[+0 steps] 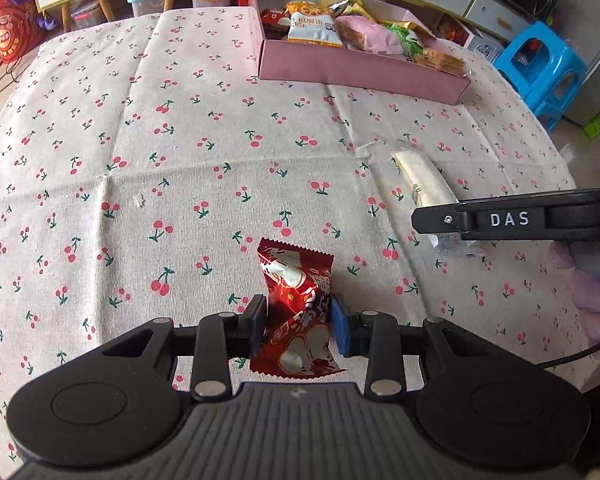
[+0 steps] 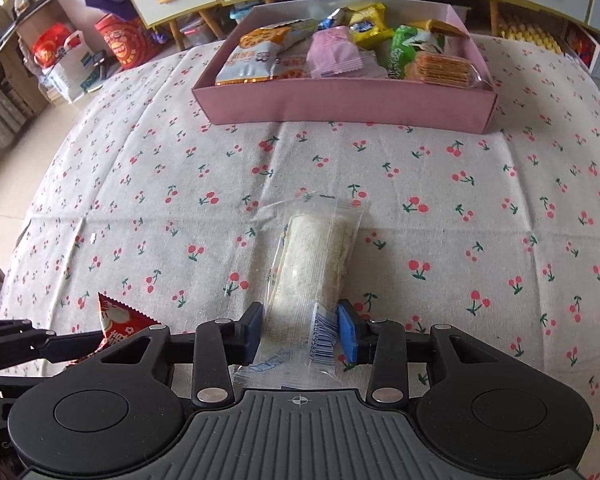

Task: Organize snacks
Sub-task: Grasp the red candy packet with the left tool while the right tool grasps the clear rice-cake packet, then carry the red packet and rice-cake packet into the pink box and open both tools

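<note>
Left hand-held gripper [image 1: 298, 326]: clamped on red candy wrapper [image 1: 296, 312], mid-body.
Right hand-held gripper [image 2: 300, 330]: pinching clear-wrapped rice roll [image 2: 314, 264] on tabletop [image 2: 460, 220], near its tail; roll may droop and slip before pink box [image 2: 340, 106].

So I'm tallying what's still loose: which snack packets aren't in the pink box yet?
Two: the crinkly red foil packet, pinched in the left tongs, and the clear-wrapped white roll, between the right tongs. The others lie inside the pink cardboard box.

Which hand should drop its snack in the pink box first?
Probably left: its fingers already pinch the shiny red foil snack packet. The long clear-wrapped white snack seems still on the cloth.
</note>
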The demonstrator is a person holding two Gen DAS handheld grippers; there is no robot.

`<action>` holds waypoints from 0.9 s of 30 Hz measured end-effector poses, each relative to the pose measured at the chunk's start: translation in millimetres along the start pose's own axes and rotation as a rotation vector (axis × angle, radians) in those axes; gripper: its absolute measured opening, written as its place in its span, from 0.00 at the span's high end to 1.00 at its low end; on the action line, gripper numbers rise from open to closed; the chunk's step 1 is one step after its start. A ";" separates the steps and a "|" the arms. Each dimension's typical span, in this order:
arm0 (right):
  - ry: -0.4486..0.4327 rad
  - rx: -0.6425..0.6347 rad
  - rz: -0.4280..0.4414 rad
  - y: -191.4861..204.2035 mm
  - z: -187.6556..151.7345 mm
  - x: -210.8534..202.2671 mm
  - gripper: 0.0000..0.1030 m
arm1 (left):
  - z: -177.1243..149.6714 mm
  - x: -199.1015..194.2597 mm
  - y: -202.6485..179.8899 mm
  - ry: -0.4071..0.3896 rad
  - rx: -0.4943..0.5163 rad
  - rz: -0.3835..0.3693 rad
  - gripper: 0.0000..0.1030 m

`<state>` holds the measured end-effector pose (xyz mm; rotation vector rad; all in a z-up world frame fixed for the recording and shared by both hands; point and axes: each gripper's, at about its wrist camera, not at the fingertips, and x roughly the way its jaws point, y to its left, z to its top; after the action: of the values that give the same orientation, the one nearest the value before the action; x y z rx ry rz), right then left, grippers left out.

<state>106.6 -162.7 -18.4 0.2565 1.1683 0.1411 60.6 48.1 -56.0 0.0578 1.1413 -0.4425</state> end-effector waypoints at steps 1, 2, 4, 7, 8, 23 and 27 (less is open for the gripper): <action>0.002 0.027 0.011 -5.4 1.3 -2.1 0.63 | 0.7 -0.6 0.2 -0.003 -0.004 0.000 0.69; 0.004 0.052 0.022 -10.5 2.6 -4.3 0.63 | 1.3 -1.3 -0.1 -0.007 -0.006 -0.001 0.69; 0.002 0.099 0.044 -20.0 4.9 -8.7 0.63 | 3.2 -2.8 -1.3 -0.016 -0.009 -0.004 0.69; -0.007 0.160 0.084 -32.1 7.9 -16.6 0.64 | 7.1 -5.7 -2.2 -0.030 -0.018 -0.014 0.69; -0.012 0.178 0.096 -35.8 9.1 -19.6 0.64 | 9.0 -7.1 -2.2 -0.036 -0.022 -0.017 0.69; -0.061 0.349 0.199 -60.2 54.7 -41.2 0.63 | 66.2 -25.2 -11.7 -0.163 -0.050 -0.041 0.69; -0.083 0.376 0.187 -64.6 76.3 -37.0 0.63 | 92.6 -19.4 -15.8 -0.187 -0.035 -0.017 0.69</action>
<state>161.1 -243.4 24.9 0.6977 1.0819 0.0725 128.3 15.0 3.4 -0.0235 0.9654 -0.4338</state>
